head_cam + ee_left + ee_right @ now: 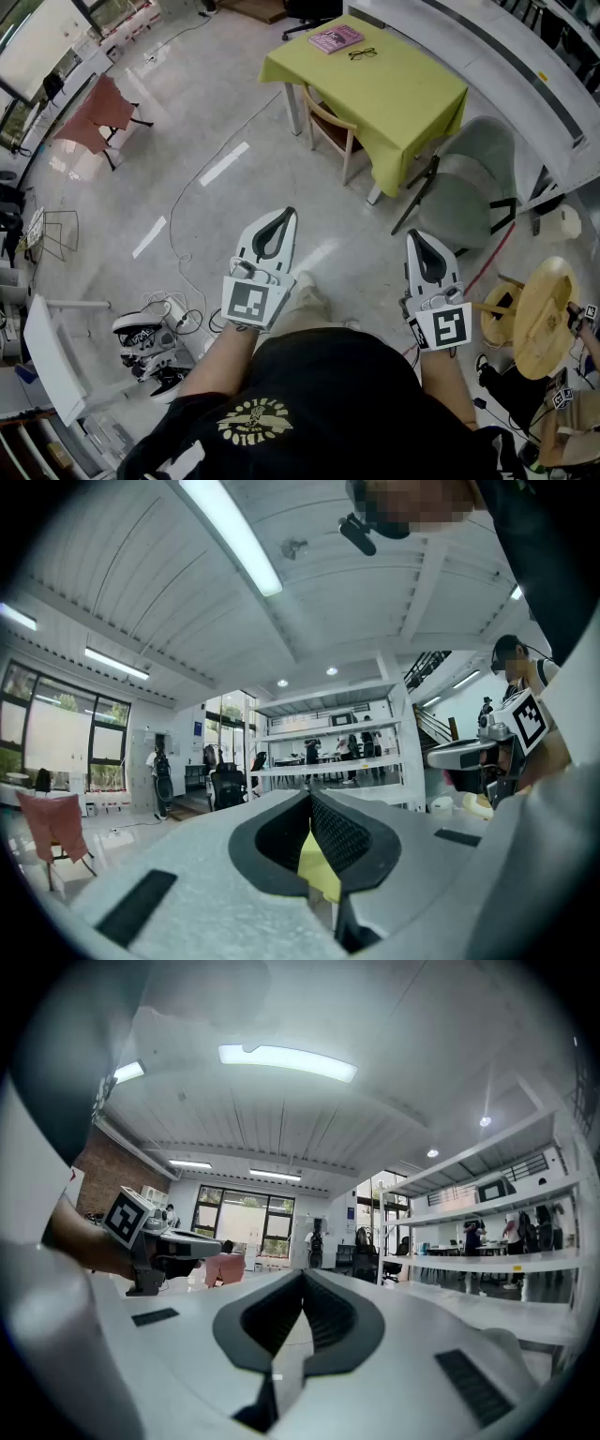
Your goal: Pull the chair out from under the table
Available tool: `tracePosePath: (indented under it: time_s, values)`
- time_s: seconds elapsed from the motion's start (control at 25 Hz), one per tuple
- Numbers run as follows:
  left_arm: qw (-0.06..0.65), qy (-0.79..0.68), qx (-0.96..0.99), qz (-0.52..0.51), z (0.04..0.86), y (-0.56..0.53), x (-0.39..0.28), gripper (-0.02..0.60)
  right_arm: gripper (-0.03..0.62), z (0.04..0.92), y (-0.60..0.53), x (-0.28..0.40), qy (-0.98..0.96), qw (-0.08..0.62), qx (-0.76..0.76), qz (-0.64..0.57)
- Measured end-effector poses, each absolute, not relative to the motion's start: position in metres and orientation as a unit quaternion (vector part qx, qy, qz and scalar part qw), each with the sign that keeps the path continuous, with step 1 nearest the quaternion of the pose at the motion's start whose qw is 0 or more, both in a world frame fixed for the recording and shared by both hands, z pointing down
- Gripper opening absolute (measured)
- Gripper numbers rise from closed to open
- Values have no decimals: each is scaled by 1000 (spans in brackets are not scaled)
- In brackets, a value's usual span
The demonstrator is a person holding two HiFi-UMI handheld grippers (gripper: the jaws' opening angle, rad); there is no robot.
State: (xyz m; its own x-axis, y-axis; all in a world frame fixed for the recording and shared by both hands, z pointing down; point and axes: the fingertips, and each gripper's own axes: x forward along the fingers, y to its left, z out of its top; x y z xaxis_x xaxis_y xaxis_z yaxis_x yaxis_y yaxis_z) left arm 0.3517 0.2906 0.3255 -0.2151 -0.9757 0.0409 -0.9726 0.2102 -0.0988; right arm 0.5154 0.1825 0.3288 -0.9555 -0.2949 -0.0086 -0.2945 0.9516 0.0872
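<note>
Wood chair (329, 123) under table (403, 94), well apart from L gripper (287, 216), R gripper (416, 236); jaws together.

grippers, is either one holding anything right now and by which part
Nothing is held: the left gripper and right gripper both have jaws shut and empty, well short of the wooden chair.

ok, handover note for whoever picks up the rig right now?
Left gripper: shut, empty, held level in front of the person, well short of the table.
Right gripper: the same, shut and empty.
Wooden chair: pushed in under the table's yellow-green cloth, on the side towards the person. Neither gripper is near it.
Grey chair: stands off the table's right corner, not tucked in.
Done: nothing yet.
Left: walk up, open a gripper, probably grip the wooden chair's back, and pull it clear.
</note>
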Motion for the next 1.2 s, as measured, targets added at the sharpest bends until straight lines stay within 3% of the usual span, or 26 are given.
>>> tracePosePath:
  time_s: [1.2]
  values:
    - [9, 725, -688, -35, 335, 217, 185, 9, 12, 311, 128, 324, -987, -17, 158, -4]
